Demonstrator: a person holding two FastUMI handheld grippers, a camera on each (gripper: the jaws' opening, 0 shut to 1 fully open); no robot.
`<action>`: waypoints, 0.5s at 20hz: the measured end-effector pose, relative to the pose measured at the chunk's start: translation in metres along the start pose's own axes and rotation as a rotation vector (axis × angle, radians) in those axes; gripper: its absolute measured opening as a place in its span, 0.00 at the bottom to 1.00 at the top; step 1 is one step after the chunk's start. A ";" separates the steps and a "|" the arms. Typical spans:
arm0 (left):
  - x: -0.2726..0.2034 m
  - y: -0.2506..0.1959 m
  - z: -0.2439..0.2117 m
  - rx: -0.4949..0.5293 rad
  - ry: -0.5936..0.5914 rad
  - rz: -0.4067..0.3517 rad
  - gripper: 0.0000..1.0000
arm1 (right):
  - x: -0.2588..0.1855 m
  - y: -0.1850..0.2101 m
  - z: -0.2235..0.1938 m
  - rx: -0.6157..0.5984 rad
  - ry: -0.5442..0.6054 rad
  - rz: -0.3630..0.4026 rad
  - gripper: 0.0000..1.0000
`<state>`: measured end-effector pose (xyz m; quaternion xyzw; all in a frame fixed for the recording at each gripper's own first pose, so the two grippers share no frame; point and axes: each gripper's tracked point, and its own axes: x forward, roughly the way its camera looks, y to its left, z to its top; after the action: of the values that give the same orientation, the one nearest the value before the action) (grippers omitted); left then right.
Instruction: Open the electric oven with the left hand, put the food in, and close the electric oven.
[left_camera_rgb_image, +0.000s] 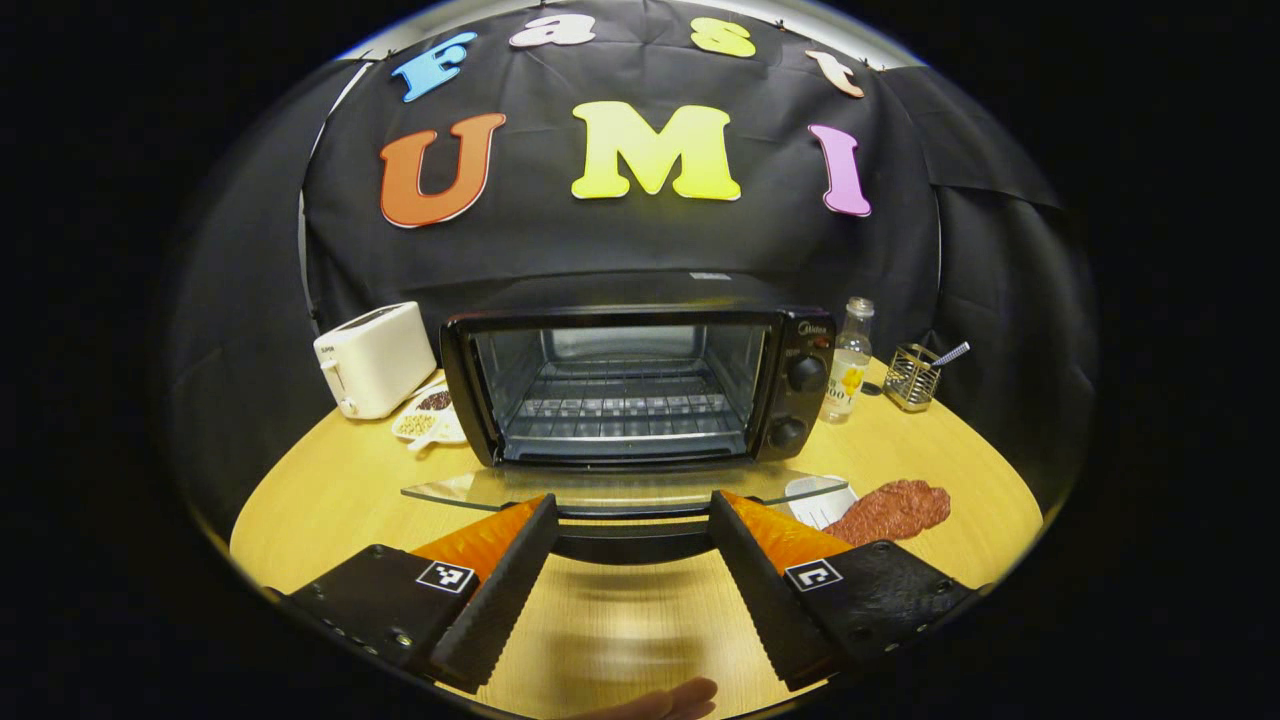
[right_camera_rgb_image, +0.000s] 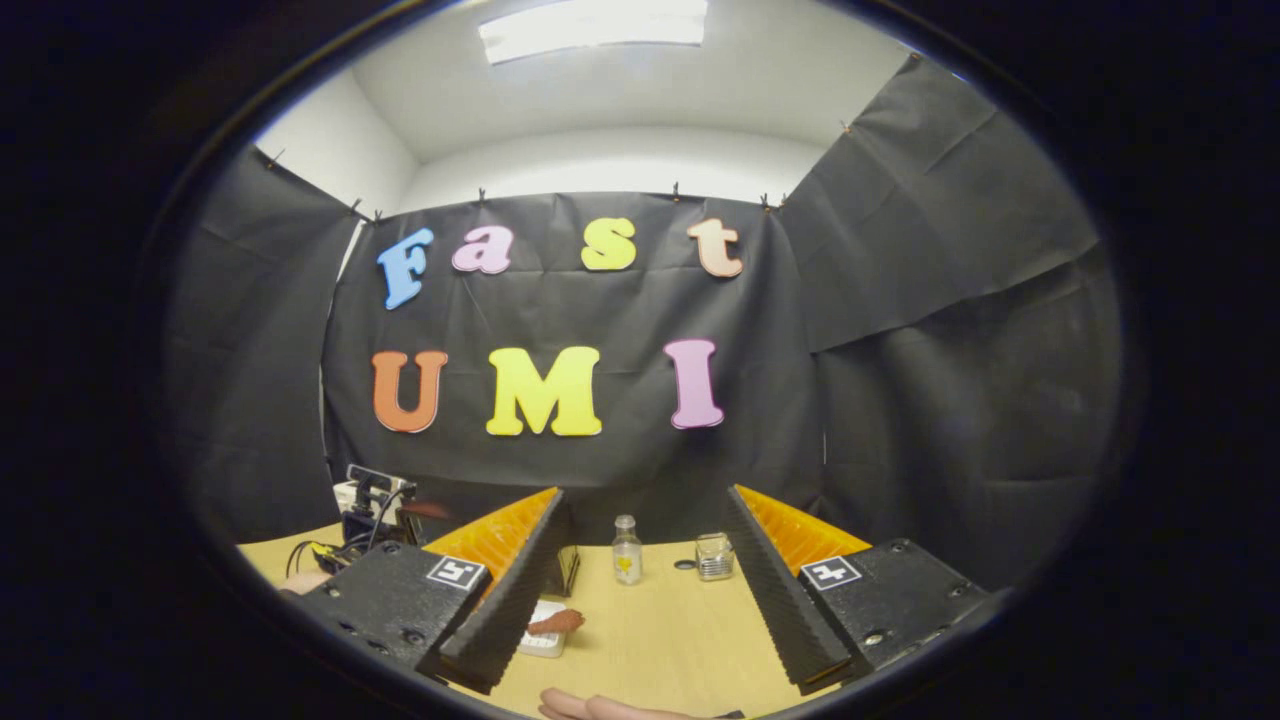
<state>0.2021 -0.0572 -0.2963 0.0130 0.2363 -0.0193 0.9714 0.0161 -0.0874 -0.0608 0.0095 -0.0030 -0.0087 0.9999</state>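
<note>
The black electric oven (left_camera_rgb_image: 640, 385) stands mid-table with its glass door (left_camera_rgb_image: 620, 490) swung down flat and a wire rack (left_camera_rgb_image: 625, 410) bare inside. My left gripper (left_camera_rgb_image: 630, 515) is open just in front of the door's handle, with nothing between its fingers. A reddish slab of meat (left_camera_rgb_image: 890, 510) lies on the table right of the door, beside a small white plate (left_camera_rgb_image: 820, 498). My right gripper (right_camera_rgb_image: 645, 560) is open and raised above the table, empty. The meat (right_camera_rgb_image: 555, 622) and white plate (right_camera_rgb_image: 545, 640) show beside its left finger.
A white toaster (left_camera_rgb_image: 372, 358) and a dish of beans (left_camera_rgb_image: 425, 415) sit left of the oven. A clear bottle (left_camera_rgb_image: 850, 362) and a wire holder (left_camera_rgb_image: 912, 377) stand to its right; the bottle (right_camera_rgb_image: 626, 550) shows ahead. The round wooden table (left_camera_rgb_image: 620, 630) has free room in front.
</note>
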 end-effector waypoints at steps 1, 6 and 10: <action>-0.002 0.000 -0.009 -0.007 0.009 0.001 0.97 | 0.002 0.000 -0.005 -0.007 0.008 0.000 0.98; 0.002 -0.003 -0.063 -0.024 0.142 -0.003 0.96 | 0.008 0.002 -0.018 -0.021 0.041 0.003 0.98; 0.007 -0.007 -0.081 -0.028 0.181 -0.002 0.97 | 0.013 0.009 -0.025 -0.035 0.068 0.018 0.99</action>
<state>0.1711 -0.0615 -0.3713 0.0010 0.3235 -0.0157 0.9461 0.0292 -0.0778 -0.0854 -0.0080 0.0311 0.0006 0.9995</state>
